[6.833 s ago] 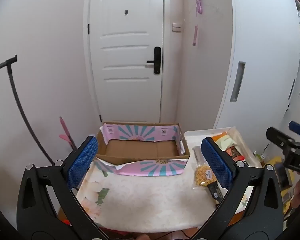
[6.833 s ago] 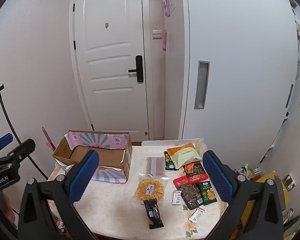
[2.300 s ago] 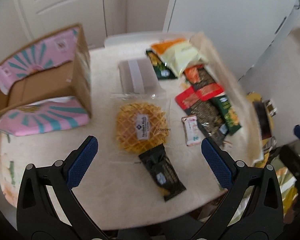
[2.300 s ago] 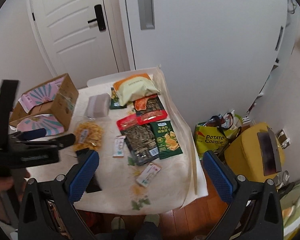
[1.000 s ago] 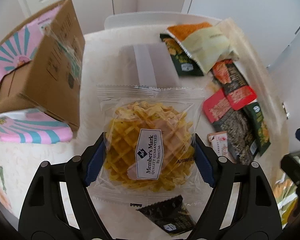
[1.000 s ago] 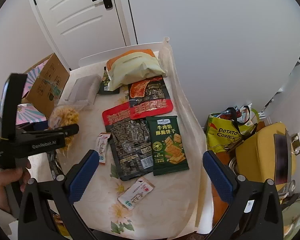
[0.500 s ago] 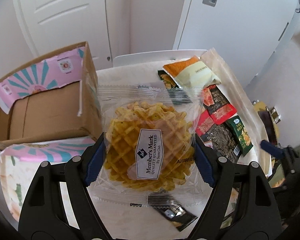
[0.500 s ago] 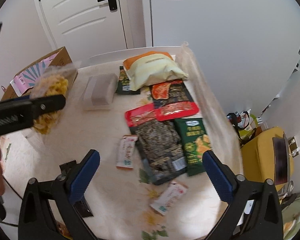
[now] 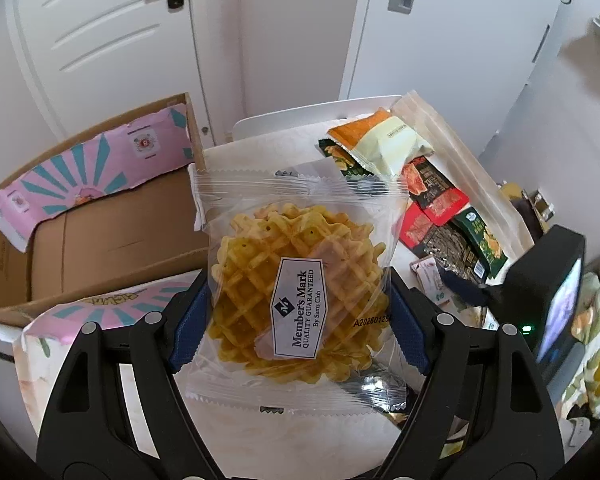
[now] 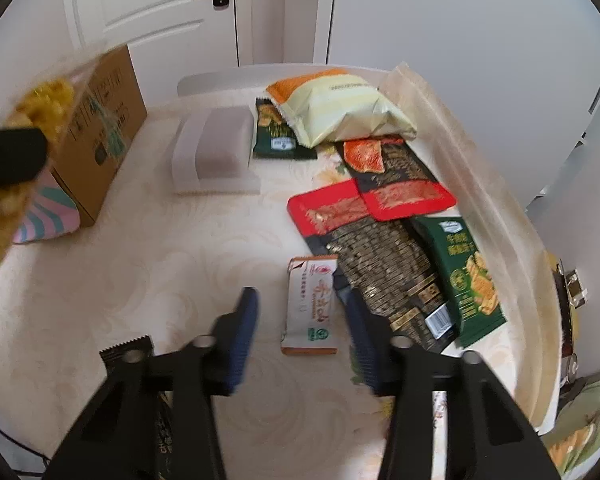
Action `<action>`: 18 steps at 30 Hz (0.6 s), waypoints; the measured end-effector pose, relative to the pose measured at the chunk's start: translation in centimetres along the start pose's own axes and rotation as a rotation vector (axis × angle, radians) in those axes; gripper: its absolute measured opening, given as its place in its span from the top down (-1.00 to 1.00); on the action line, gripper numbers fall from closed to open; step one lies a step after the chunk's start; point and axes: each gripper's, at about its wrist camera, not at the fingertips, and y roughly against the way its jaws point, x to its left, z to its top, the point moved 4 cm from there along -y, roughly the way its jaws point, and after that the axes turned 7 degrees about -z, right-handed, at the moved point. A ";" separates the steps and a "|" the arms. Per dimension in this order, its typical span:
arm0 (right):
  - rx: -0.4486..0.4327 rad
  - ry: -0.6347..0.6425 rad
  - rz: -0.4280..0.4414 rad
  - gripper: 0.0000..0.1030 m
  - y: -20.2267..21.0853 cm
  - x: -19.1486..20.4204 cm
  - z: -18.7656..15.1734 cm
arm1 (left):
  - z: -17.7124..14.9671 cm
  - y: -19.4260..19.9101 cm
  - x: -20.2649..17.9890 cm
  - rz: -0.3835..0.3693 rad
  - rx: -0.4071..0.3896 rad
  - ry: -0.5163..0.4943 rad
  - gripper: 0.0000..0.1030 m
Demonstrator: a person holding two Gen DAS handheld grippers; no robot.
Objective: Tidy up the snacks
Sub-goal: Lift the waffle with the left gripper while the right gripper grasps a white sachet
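One table (image 10: pixel 140 280) carries an open box (image 9: pixel 100 236) at its left and a spread of snack packets at its right. The left gripper (image 9: pixel 298 320) clamps a waffle pack (image 9: pixel 296 284), raised beside the box. The right gripper (image 10: pixel 304 320) is closing around a small white sachet (image 10: pixel 312 304) lying on the table, pads not yet touching it.

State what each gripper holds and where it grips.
Left gripper clamps the waffle packet by its two side edges. Right gripper holds nothing; its jaws are closing around the small white sachet.
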 end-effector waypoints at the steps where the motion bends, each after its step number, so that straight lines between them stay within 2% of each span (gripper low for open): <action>1: 0.001 0.001 -0.007 0.38 -0.1 0.1 0.0 | 0.0 0.0 0.0 -0.004 0.000 -0.002 -0.50; 3: -0.011 -0.006 -0.018 0.40 -0.1 0.3 0.0 | -0.1 0.1 0.1 -0.012 -0.001 -0.003 -0.50; 6: -0.022 -0.006 -0.025 0.59 0.0 0.6 0.1 | -0.2 0.2 0.1 -0.016 -0.003 -0.010 -0.50; 13: -0.041 -0.019 -0.024 0.61 0.3 0.7 0.1 | -0.3 0.5 -0.2 -0.015 -0.008 -0.015 -0.50; 18: -0.075 -0.014 -0.011 0.61 2.6 0.0 0.6 | -0.1 1.6 -0.7 -0.009 -0.030 -0.006 -0.50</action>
